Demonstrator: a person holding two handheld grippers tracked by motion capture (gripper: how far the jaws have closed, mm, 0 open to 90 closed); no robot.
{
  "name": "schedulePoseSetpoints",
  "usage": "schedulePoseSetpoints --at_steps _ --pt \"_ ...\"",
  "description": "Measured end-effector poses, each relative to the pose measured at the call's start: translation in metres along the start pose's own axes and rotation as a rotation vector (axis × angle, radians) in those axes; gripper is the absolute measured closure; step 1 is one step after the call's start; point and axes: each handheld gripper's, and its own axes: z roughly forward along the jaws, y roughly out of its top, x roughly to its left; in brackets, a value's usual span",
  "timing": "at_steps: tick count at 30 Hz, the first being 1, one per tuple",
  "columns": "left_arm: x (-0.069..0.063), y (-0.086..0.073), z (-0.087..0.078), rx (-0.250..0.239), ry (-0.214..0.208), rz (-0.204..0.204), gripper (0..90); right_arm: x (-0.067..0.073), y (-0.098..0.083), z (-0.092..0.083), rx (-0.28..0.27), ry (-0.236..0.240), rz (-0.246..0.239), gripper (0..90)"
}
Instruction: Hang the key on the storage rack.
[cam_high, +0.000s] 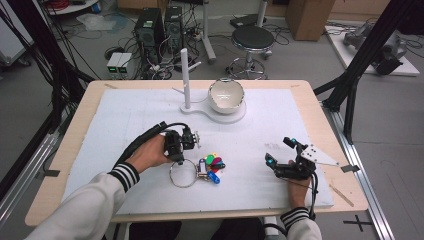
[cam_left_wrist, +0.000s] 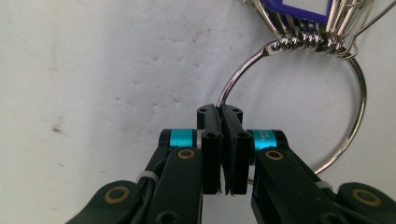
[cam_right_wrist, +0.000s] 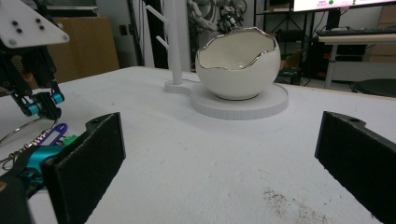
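Key ring (cam_high: 183, 173): we find it flat on the white mat (cam_high: 150, 107), near the front edge, coloured tags (cam_high: 214, 163) bunched on its right side
Left gripper (cam_left_wrist: 222, 122): jaws pressed together on the ring wire at the near-left arc of the loop
Right gripper (cam_high: 280, 159): jaws spread wide, holding nothing, resting well apart to the right
Key relation: we judge the white peg stand (cam_high: 186, 80) and the bowl (cam_high: 226, 95) beside it lie straight ahead of the left hand (cam_high: 150, 154), which is the nearer one
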Motion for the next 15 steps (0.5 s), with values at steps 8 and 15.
schedulePoseSetpoints --at_steps 8,15 --pt "0.009 -0.013 -0.021 -0.113 0.069 -0.005 86.8 0.0 0.0 0.0 0.001 0.0 -0.006 1.2" --pt "0.023 -0.032 -0.043 -0.278 0.059 -0.08 87.2 0.001 0.0 0.0 0.0 0.0 -0.005 1.2"
